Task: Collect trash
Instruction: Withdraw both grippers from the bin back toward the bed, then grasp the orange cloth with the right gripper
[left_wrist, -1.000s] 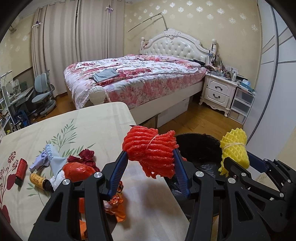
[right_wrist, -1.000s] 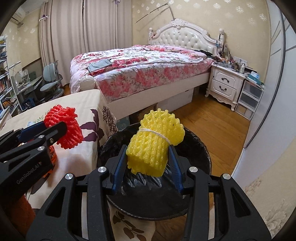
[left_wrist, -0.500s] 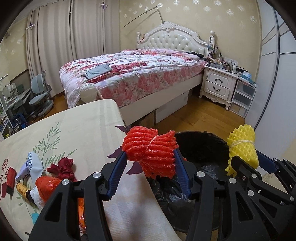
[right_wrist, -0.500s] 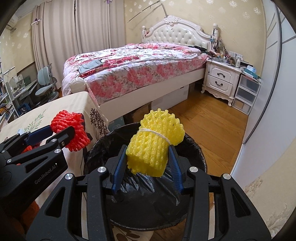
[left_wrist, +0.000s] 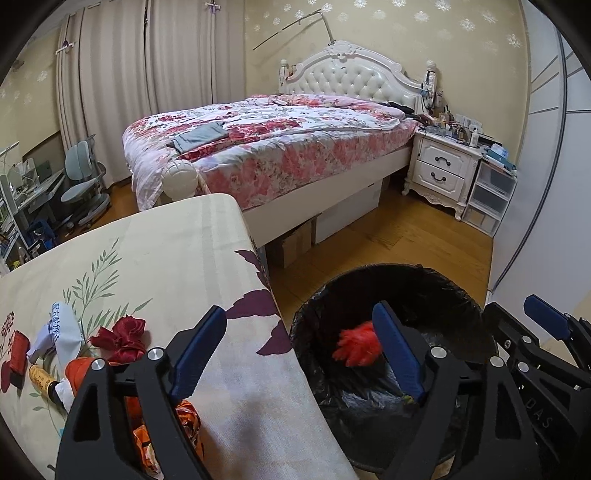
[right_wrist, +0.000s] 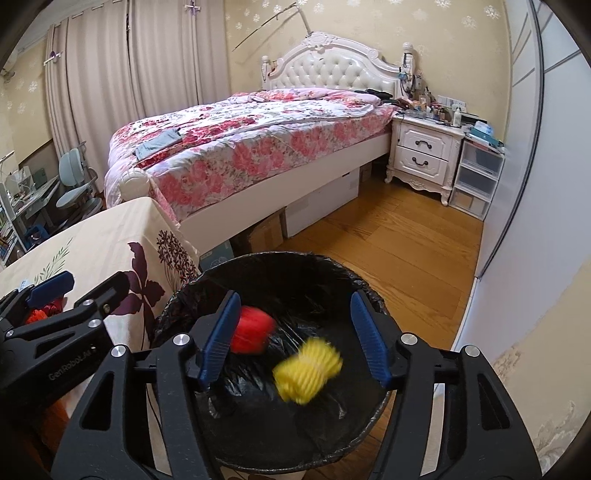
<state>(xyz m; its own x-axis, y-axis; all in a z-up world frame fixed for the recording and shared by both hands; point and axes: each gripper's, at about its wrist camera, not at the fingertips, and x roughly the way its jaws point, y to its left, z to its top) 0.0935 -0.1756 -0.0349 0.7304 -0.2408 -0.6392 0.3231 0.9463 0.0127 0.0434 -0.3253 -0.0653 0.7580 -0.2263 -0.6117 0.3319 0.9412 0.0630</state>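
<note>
The black-lined trash bin (right_wrist: 280, 258) stands on the floor beside the table; it also shows in the left wrist view (left_wrist: 436, 273). A red foam net (right_wrist: 253, 330) and a yellow foam net (right_wrist: 306, 371) are blurred, falling inside the bin. The red net also shows in the left wrist view (left_wrist: 356, 347). My left gripper (left_wrist: 297, 352) is open and empty over the table edge and bin rim. My right gripper (right_wrist: 293, 336) is open and empty above the bin.
On the table (left_wrist: 166, 258) at the left lie a dark red cloth flower (left_wrist: 123, 338), a white wrapper (left_wrist: 64, 330), a small bottle (left_wrist: 42, 376), a red packet (left_wrist: 16, 349) and orange wrappers (left_wrist: 184, 421). A bed (left_wrist: 273, 147) and nightstand (left_wrist: 443, 170) stand beyond.
Both grippers opened and let go: the red net and the yellow net dropped into the bin. Both grippers had moved right, over the bin.
</note>
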